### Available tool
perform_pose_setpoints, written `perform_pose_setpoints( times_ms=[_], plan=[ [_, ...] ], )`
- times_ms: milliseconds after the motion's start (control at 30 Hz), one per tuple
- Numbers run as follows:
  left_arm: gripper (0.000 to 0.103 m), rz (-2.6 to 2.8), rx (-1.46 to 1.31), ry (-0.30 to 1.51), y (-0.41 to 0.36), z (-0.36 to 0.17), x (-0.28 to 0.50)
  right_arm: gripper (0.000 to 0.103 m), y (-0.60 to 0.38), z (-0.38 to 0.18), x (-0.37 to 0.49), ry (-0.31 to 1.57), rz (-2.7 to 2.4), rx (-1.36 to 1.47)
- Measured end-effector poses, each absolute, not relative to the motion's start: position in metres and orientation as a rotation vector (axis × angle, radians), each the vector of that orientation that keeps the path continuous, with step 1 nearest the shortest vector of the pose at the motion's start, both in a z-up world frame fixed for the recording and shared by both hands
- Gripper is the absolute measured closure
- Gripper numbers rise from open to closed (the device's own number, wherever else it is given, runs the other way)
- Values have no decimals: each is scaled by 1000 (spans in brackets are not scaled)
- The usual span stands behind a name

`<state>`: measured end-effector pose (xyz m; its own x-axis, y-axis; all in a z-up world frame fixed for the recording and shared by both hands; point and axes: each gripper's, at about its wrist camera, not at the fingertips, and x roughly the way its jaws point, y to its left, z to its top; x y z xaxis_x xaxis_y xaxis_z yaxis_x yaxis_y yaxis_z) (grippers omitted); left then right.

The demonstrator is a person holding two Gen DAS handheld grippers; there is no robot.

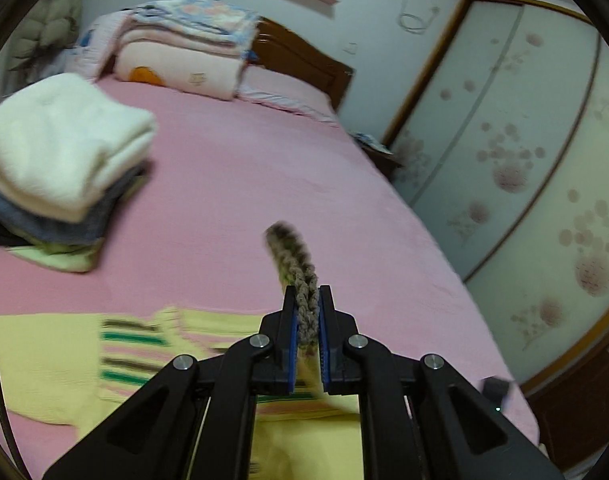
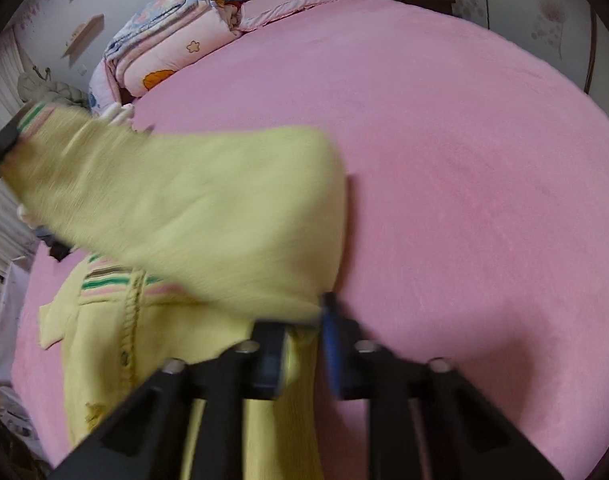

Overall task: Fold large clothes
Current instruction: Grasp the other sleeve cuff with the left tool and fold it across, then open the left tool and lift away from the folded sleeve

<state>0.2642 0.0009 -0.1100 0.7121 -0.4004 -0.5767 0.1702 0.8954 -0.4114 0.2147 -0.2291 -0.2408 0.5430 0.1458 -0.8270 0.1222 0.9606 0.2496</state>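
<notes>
Left wrist view: the yellow knitted cardigan (image 1: 44,360) lies spread on the pink bed sheet (image 1: 232,168), its striped band of green, brown and pink showing just left of my left gripper (image 1: 307,316). My left tongs are drawn in narrow and clamp the garment's braided grey-brown edging (image 1: 300,280), which rises between the blue pads (image 1: 290,344) and curls up past the fingertips. Right wrist view: part of the same cardigan (image 2: 208,208) is lifted off the sheet and stretches as a blurred yellow panel from my right gripper (image 2: 304,344) up toward the left edge of the frame, where its striped edge meets a dark shape that I take to be my other tong. The rest of the garment lies flat below it, buttoned placket (image 2: 130,320) and stripes facing up. My right tongs stand narrow with yellow knit between them, gripping the fabric; motion blur softens the fingertips. Beyond the cardigan, a stack of folded clothes (image 1: 52,168) sits on the sheet to the left, cream on top, grey and pale green beneath. At the head of the bed lie folded quilts (image 1: 184,52) and a pink pillow (image 1: 288,88) against a wooden headboard (image 1: 304,56). A wardrobe with flower-patterned sliding doors (image 1: 504,140) stands to the right.
</notes>
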Motion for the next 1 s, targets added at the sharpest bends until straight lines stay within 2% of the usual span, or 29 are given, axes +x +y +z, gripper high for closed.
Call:
perform_pose_setpoints(
  times_ms=[100,333,533,600,633,667,733,867,1000],
  plan=[
    [97,-266,-355,756,23,-133,262,92,-224,-237,213,975,-10,232],
    [96,-149,-416,988,58,-239,261,91,-205,-244,212,1014,-48,79],
    [92,-150,-441,981,62,-245,255,90,-197,-241,209,1032,-59,48],
    [86,-151,-413,996,59,-242,256,88,-197,-240,207,1045,-54,62],
    [76,-148,-401,999,61,-237,255,85,-199,-238,205,1055,-47,74],
    [56,-139,-387,999,60,-233,253,83,-201,-235,203,1066,-37,89],
    [36,-118,-365,948,62,-209,248,74,-206,-227,195,1066,-10,131],
    [31,-130,-330,862,55,-174,233,72,-223,-202,173,1000,4,189],
    [31,-156,-266,862,35,-163,233,72,-224,-186,173,935,12,211]
  ],
)
